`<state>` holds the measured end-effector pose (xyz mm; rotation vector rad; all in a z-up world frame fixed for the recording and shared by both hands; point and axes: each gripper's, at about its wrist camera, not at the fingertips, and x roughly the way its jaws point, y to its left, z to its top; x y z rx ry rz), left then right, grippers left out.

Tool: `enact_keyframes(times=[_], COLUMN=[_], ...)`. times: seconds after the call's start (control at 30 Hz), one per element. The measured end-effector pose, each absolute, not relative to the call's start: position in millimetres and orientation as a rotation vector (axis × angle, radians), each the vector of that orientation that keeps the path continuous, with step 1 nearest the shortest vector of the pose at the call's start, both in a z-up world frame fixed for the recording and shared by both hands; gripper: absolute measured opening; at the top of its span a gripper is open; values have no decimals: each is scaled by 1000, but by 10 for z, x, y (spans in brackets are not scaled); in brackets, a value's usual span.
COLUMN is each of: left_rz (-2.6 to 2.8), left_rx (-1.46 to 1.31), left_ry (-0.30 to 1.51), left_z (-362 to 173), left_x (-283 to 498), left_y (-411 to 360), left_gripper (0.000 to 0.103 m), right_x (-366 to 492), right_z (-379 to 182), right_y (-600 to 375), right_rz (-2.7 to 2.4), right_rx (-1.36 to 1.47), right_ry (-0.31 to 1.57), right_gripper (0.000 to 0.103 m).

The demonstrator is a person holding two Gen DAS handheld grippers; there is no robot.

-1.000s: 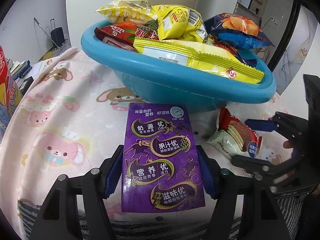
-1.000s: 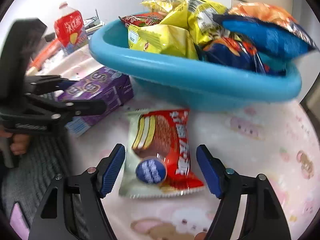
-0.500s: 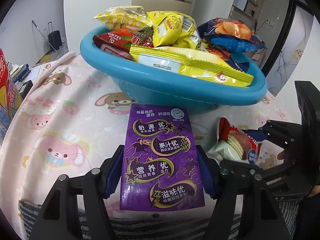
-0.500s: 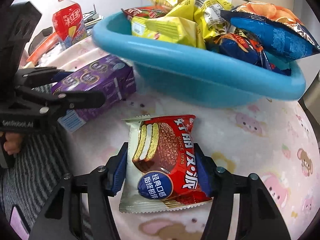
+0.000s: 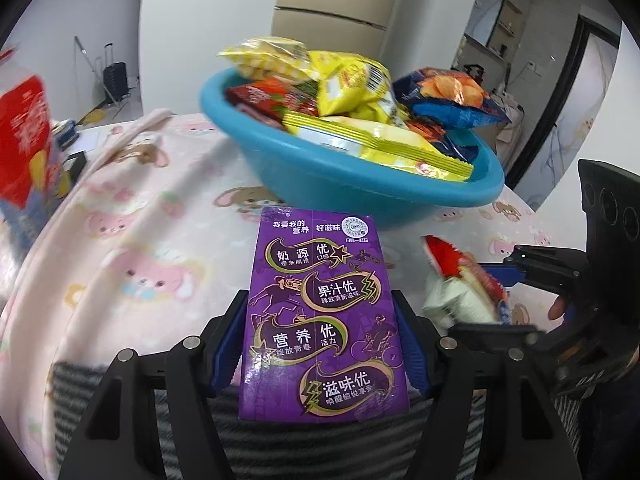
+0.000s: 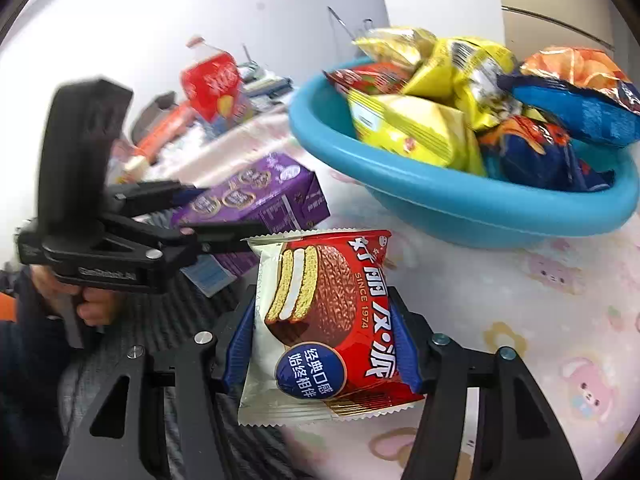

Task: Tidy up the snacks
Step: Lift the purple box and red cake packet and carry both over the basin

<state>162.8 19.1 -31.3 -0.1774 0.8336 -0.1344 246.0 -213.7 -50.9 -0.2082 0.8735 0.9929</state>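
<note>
Left wrist view first: left gripper (image 5: 322, 344) clamped on the purple drink carton (image 5: 320, 316), blue pads squeezing both long sides, so carton sits printed face up, top end aimed at the blue basin (image 5: 420, 196). Probably grabbed by the narrow sides bc that's the only span the jaws fit around. Basin already heaped w/ chip bags & snack packs, parked further back on the pink cartoon blanket (image 5: 132, 240). Off to the right, right gripper (image 5: 496, 300) w/ a blurry red-white wrapper in it. Red carton (image 5: 24, 140) at far left, blurry, prob not part of this. Right wrist view: right gripper (image 6: 320, 340) closed on the choco pie packet (image 6: 324, 320), pads pinching the wrapper edges rather than the cake, imo so nothing gets crushed; packet looks lifted clear of the blanket (image 6: 560, 300). Left gripper (image 6: 224, 216) just beside it holding the purple carton (image 6: 260, 200), hand (image 6: 92, 300) wrapped round the handle. Basin (image 6: 480, 208) near, up-right. Both items held low in front of basin, guessing next stop = in there, tho pile's tall so could slide off.
</note>
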Motion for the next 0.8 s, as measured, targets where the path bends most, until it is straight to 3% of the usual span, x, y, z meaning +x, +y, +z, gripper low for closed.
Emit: enact_keyframes(times=[0.33,0.8], left_rz=[-118,-66], left_rx=[-249,-87], left_ry=[658,354], left_z=[-54,1189], left_x=[1153,769], left_y=[451,181], left_gripper=[69,69], right_x=[2191,1611], right_z=[-199,1131], right_y=[-2039,-2276], right_rz=[1212,821], right_rx=[-85,-31], right_ry=[696,221], right_gripper=[58,58])
